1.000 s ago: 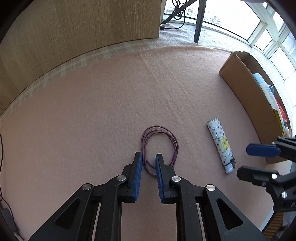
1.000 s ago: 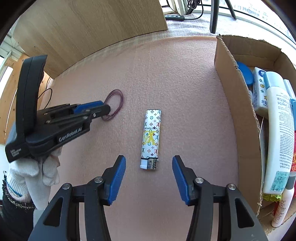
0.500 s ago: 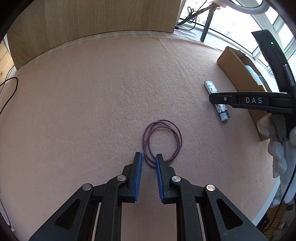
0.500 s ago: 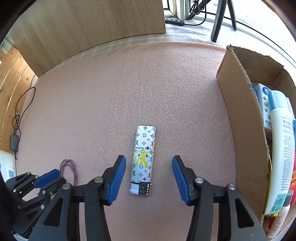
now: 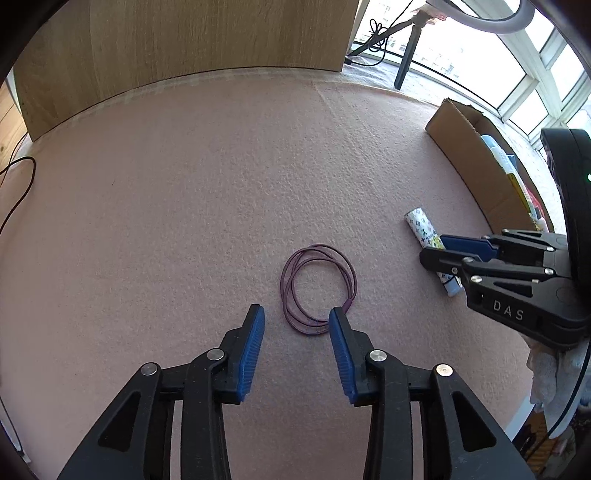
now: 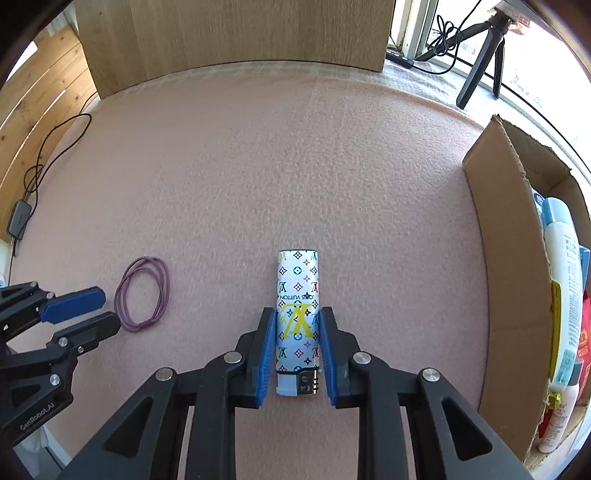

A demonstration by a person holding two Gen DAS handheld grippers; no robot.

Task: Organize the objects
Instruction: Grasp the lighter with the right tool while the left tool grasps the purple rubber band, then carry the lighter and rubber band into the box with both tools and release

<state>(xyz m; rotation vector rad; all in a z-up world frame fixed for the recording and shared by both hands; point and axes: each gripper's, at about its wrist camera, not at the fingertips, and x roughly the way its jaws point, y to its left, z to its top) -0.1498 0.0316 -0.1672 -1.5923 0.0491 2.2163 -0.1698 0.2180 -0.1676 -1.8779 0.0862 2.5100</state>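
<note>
A white lighter with coloured monogram print lies on the pink felt mat. My right gripper is closing on it, and both blue pads press its lower sides. In the left wrist view the same lighter shows beyond the right gripper. A purple hair band, coiled in loops, lies flat on the mat. My left gripper is opening, with the band's near arc between its fingertips and the pads apart from it. The right wrist view shows the band beside the left gripper.
An open cardboard box stands at the mat's right edge and holds several bottles and packets. A wooden panel rises behind the mat. A black cable with an adapter lies at the left. A tripod stands by the window.
The right gripper came down over the lighter and closed on its sides. The left gripper's jaws spread apart around the band's near arc.
</note>
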